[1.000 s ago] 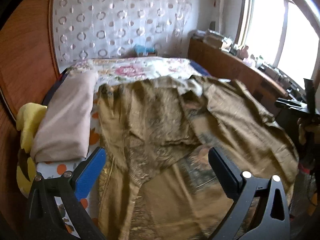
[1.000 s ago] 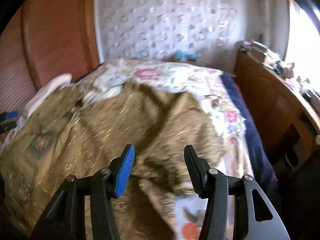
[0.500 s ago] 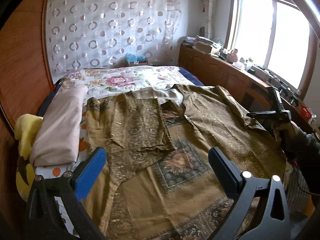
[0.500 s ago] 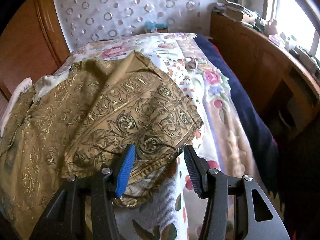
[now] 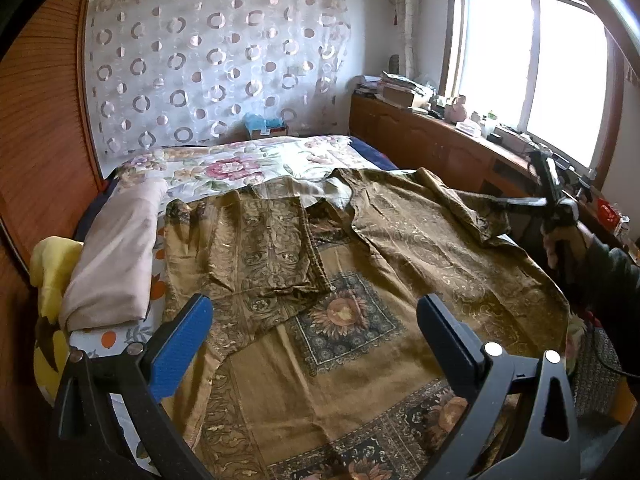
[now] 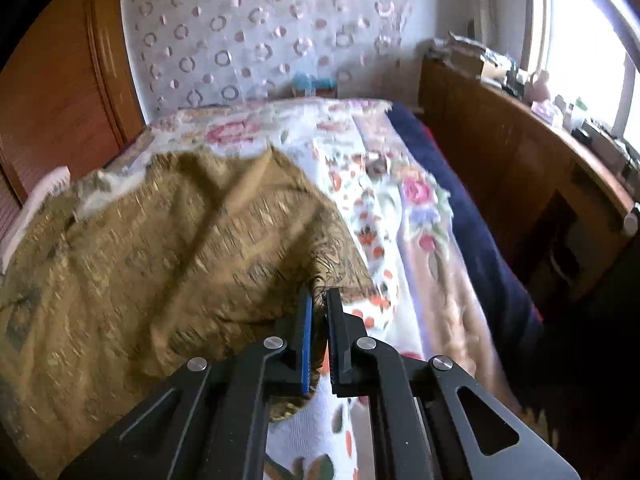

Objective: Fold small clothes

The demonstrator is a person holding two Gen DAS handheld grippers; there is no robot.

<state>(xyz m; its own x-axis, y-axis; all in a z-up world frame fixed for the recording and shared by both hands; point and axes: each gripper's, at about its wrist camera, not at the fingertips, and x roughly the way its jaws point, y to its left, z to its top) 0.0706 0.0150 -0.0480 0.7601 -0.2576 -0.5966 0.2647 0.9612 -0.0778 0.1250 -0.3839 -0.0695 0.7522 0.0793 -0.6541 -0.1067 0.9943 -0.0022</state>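
Note:
A gold-brown patterned garment (image 5: 360, 280) lies spread on the bed, its left sleeve (image 5: 264, 248) folded across the front. My left gripper (image 5: 312, 320) is open and empty, held above the garment's lower part. My right gripper (image 6: 318, 308) is shut on the garment's right sleeve edge (image 6: 332, 280) and lifts it off the bed. In the left wrist view the right gripper (image 5: 516, 202) shows at the bed's right side, holding the raised sleeve. The garment (image 6: 160, 260) fills the left of the right wrist view.
A floral bedspread (image 5: 240, 168) covers the bed. A folded beige blanket (image 5: 116, 256) and a yellow soft toy (image 5: 52, 272) lie along the left edge by the wooden wall. A wooden counter (image 5: 440, 148) with clutter runs under the window on the right.
My right gripper has closed on the right sleeve edge and raised it. My left gripper has pulled back higher, staying open. The garment has settled flat.

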